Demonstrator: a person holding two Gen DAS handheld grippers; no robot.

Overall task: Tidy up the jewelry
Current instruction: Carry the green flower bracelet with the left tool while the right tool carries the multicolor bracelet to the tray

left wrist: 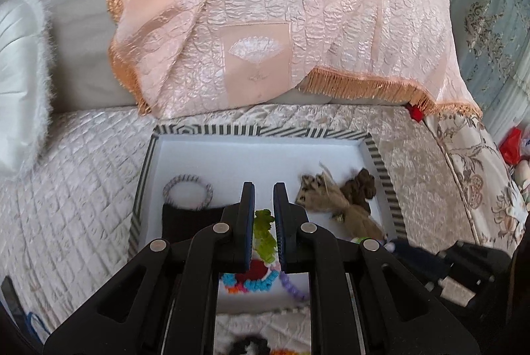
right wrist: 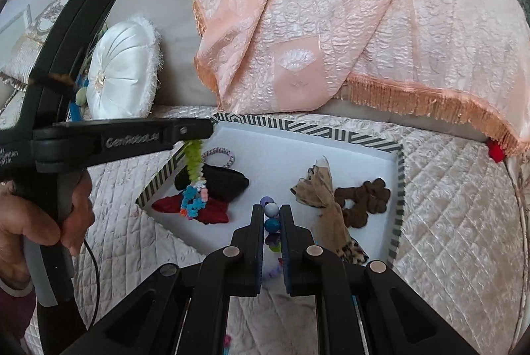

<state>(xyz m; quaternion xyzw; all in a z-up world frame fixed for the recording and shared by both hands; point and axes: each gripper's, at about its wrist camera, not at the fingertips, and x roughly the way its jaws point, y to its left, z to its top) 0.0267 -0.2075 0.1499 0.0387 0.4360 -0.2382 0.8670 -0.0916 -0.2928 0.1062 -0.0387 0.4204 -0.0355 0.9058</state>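
Note:
A white box with a striped rim point(left wrist: 212, 130) point(right wrist: 364, 138) lies on the quilted bed. My left gripper point(left wrist: 264, 189) point(right wrist: 198, 129) is shut on a colourful strand point(left wrist: 265, 234) of green, blue, pink and orange pieces. In the right wrist view the strand point(right wrist: 193, 176) dangles over the box's left side. My right gripper point(right wrist: 272, 209) is shut on a string of beads point(right wrist: 271, 217), white, blue and purple, over the box's front part. Inside the box lie a grey beaded bracelet point(left wrist: 188, 182), a black pouch point(right wrist: 228, 182), a red cloth point(right wrist: 169, 206), a beige and leopard fabric piece point(right wrist: 323, 189) and a brown scrunchie point(right wrist: 364, 199).
A peach fringed cloth point(left wrist: 298, 23) drapes over a cushion behind the box. A white round pillow point(right wrist: 122, 80) sits at the back left. A person's hand point(right wrist: 49, 222) holds the left gripper's handle. A small red object point(left wrist: 415, 113) lies by the fringe.

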